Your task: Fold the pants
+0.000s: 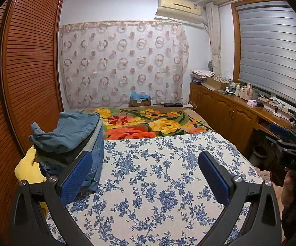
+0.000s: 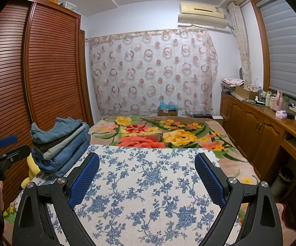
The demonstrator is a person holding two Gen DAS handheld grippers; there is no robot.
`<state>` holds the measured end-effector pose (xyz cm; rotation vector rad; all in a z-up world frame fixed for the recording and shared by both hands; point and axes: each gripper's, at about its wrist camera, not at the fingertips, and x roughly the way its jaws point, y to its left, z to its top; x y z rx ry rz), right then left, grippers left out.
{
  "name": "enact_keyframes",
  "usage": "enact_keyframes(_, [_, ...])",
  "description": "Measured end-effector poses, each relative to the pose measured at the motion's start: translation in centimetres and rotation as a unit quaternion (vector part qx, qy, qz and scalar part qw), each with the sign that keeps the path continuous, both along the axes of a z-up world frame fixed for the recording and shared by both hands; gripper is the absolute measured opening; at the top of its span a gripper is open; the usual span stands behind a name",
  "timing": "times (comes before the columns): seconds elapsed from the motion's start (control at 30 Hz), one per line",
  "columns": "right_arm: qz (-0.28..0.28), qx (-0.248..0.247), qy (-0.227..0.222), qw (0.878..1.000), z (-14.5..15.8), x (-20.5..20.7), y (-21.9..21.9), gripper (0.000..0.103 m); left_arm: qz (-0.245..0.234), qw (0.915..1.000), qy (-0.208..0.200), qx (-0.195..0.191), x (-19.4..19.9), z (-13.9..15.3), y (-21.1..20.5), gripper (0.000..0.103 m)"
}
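Both tools are hovering over the bed with nothing in them: the left hand-held gripper (image 1: 146, 176) is standing with its blue pads spread wide, and the right hand-held gripper (image 2: 147, 177) is gaping just as wide, each looking down at the bare blue-flowered cloth (image 1: 158, 176) covering the near part of the bed (image 2: 230, 143). No pair of pants is lying spread out on that cloth, so this is looking like the gap between garments, either a fold just finished or the next one not yet fetched. The pants themselves are sitting in a folded stack (image 1: 70, 137) at the left edge of the bed beside the slatted wardrobe (image 1: 31, 71), teal pair on top, dark and grey layers under it, denim at the bottom, with something yellow (image 1: 27, 168) tucked against the stack. The stack's long axis is running away from the cameras toward the curtained wall (image 2: 152, 71), folded edges facing the middle of the bed. If more folding is due, the next move is probably calling for an unfolded pair, though none is showing in either view.
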<state>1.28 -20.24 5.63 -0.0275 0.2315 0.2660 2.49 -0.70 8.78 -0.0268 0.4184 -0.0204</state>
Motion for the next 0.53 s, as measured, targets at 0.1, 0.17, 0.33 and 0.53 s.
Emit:
enact_keyframes(0.1, [0.0, 0.0, 0.0, 1.0, 0.0, 0.03, -0.02, 0.095, 0.0, 1.0, 0.0, 0.0, 0.03, -0.03, -0.01, 0.103])
enact_keyframes(0.17, [0.0, 0.001, 0.0, 1.0, 0.01, 0.06, -0.04, 0.095, 0.0, 1.0, 0.0, 0.001, 0.02, -0.05, -0.05, 0.103])
enact_keyframes(0.33, [0.0, 0.001, 0.001, 1.0, -0.04, 0.0, 0.08, 0.095, 0.0, 1.0, 0.0, 0.0, 0.03, -0.09, -0.07, 0.103])
enact_keyframes(0.53, [0.0, 0.001, 0.001, 1.0, -0.05, 0.01, 0.07, 0.095, 0.0, 1.0, 0.0, 0.0, 0.02, -0.16, 0.03, 0.103])
